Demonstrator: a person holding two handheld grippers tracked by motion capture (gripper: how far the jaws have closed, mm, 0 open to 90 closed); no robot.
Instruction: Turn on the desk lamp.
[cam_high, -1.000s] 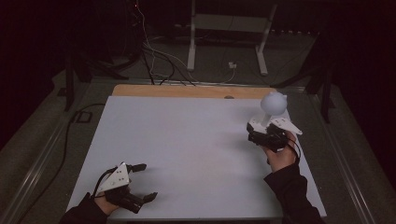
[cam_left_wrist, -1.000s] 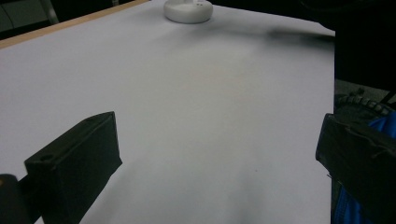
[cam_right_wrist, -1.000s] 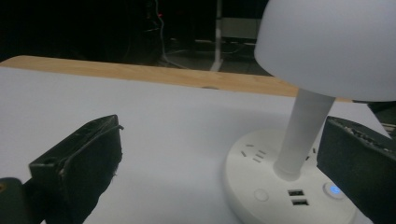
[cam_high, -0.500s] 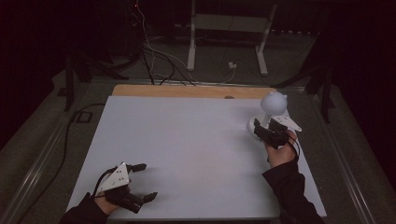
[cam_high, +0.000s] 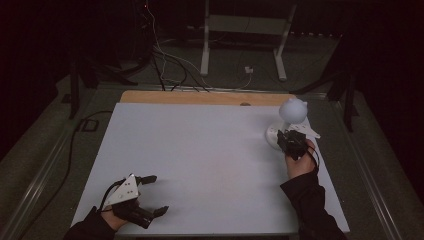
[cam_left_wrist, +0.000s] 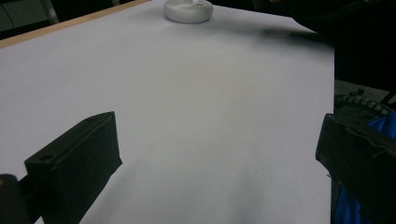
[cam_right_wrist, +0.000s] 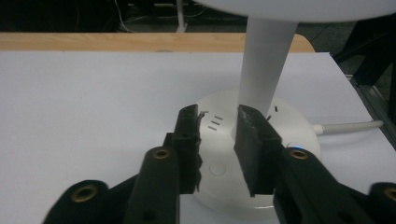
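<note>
Right gripper (cam_right_wrist: 217, 140) jaws just narrowed over lamp base (cam_right_wrist: 224, 172) — nothing clamped, gap remains, likely to press button; left gripper (cam_high: 137, 197) idle, jaws apart.

The right gripper (cam_right_wrist: 217, 140) is seen low in the frame, its jaws narrowed (just closing) over the round base (cam_right_wrist: 280, 121) of a white lamp, nothing between them; the stem (cam_right_wrist: 264, 60) rises at upper right

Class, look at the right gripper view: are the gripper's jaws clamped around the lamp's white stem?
No. The right gripper is poised over the lamp's base, jaws apart with nothing between, and the stem rises behind them.
</note>
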